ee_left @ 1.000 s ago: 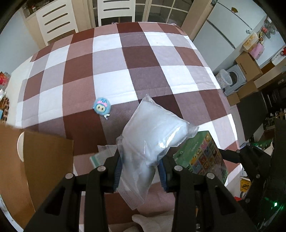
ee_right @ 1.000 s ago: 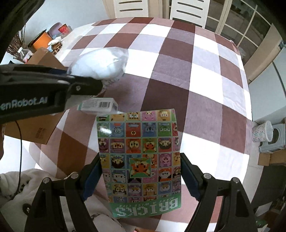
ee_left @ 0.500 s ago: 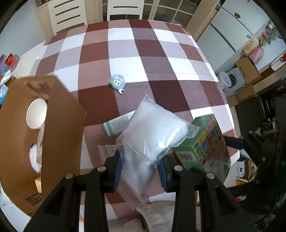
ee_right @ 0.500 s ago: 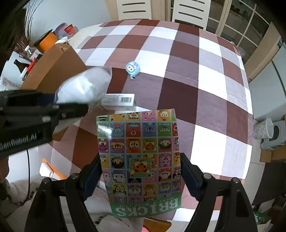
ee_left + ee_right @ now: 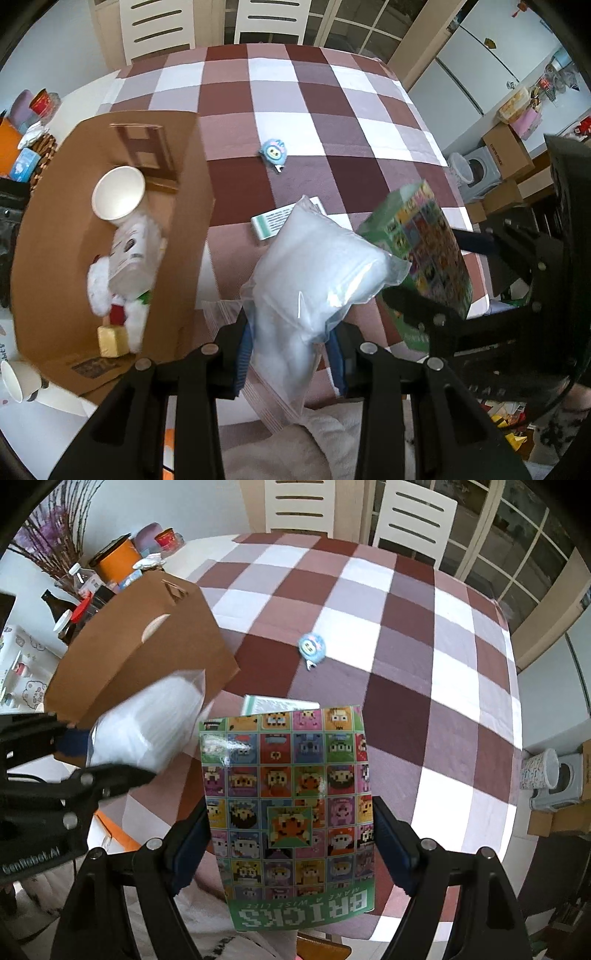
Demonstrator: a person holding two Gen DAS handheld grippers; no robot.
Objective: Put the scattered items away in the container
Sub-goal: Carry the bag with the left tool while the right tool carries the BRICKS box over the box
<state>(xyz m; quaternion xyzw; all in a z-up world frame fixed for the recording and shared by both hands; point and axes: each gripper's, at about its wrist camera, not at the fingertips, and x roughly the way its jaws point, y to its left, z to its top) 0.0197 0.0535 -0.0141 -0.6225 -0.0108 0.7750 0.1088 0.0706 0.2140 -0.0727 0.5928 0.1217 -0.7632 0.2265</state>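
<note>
Cups (image 5: 118, 197) are lying in the box (image 5: 192, 236) already; I'm pinching the bag (image 5: 314, 273) left, Bricks pack (image 5: 291, 805) right; toy (image 5: 274, 150), carton (image 5: 275, 221) waiting.

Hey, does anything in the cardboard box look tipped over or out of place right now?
Yes. Inside the cardboard box, the white paper cup lies on its side with its mouth facing up toward the camera, resting against a white carton that is also lying tilted.
</note>
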